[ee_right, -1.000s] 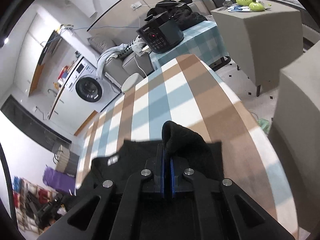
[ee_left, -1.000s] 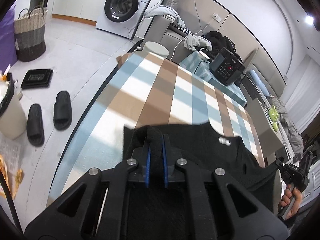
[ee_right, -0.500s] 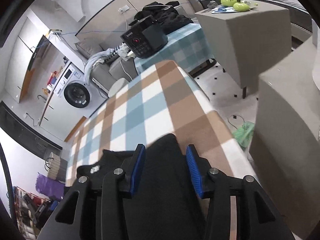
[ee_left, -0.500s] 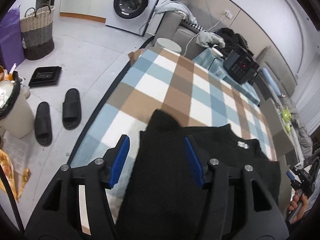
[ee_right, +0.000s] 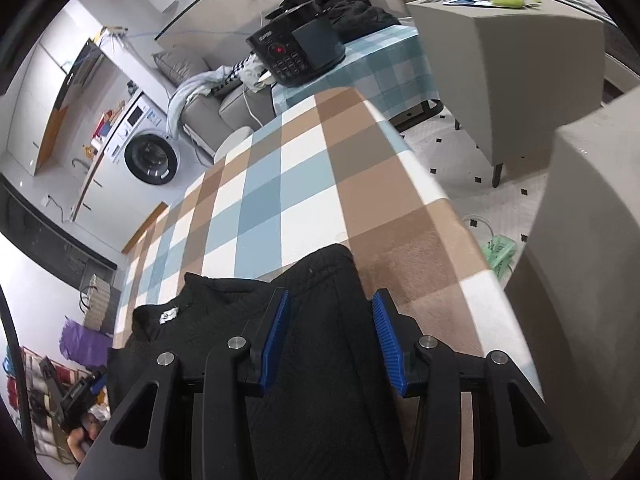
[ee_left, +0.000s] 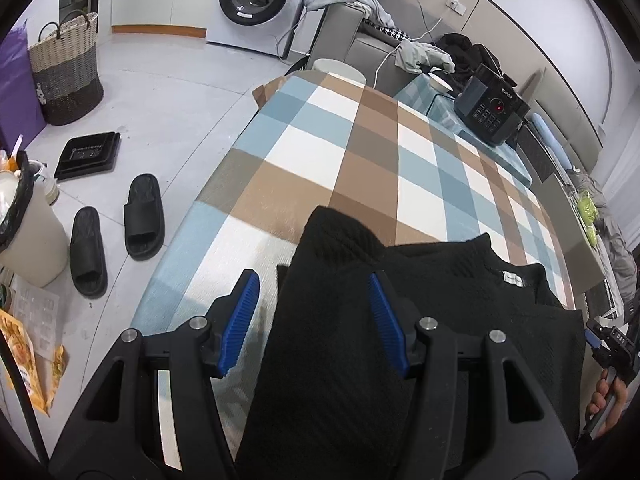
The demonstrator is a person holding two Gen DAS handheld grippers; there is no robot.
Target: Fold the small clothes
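Hand-held gripper (ee_left: 314, 316) pads apart — ribbed black garment (ee_left: 440, 300) lies between.

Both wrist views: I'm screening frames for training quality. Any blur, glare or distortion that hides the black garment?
Left wrist view: sharp, strong fisheye bending the checked table, dark corners; the black garment shows its knit texture, and no glare. Right wrist view: the same bending, slight smear along the table's right edge; garment darker, with less texture visible.
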